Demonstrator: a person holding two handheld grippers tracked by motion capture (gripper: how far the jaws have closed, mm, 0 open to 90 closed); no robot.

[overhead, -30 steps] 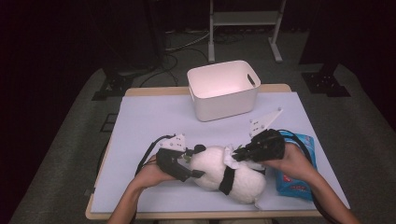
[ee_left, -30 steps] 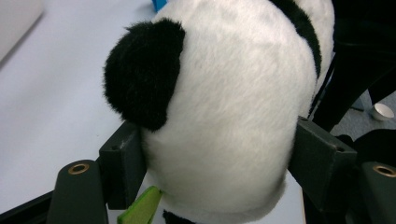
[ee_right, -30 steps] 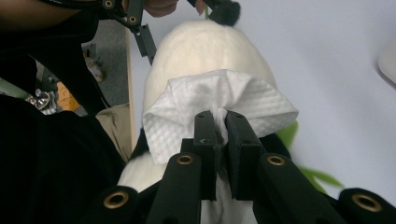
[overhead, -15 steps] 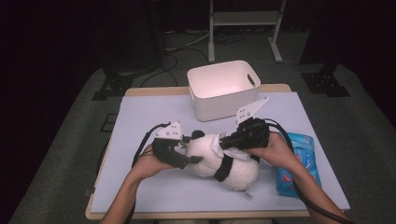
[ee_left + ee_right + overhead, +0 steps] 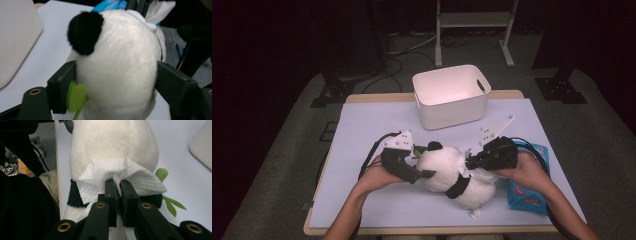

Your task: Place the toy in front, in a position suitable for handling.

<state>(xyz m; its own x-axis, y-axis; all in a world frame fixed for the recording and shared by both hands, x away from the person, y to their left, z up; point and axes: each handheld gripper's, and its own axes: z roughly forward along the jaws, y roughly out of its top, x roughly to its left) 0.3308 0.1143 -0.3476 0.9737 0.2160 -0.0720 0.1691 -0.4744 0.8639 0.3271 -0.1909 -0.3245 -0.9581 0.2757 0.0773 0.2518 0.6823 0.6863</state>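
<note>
Right gripper view shows your right gripper [image 5: 119,185] pinching a white tissue [image 5: 117,176] against the plush panda [image 5: 457,172], while your left gripper [image 5: 412,167], jaws just widened, braces its head mid-table for wiping.

Both my grippers meet low in the frame's centre.
My left gripper [image 5: 419,172] has just been opening, jaws wide; my right gripper [image 5: 469,162] is pinched tight.

Worktop [image 5: 377,130] brightly lit from above, surroundings near black; gripper views soft, close fur and jaws blurred.
</note>
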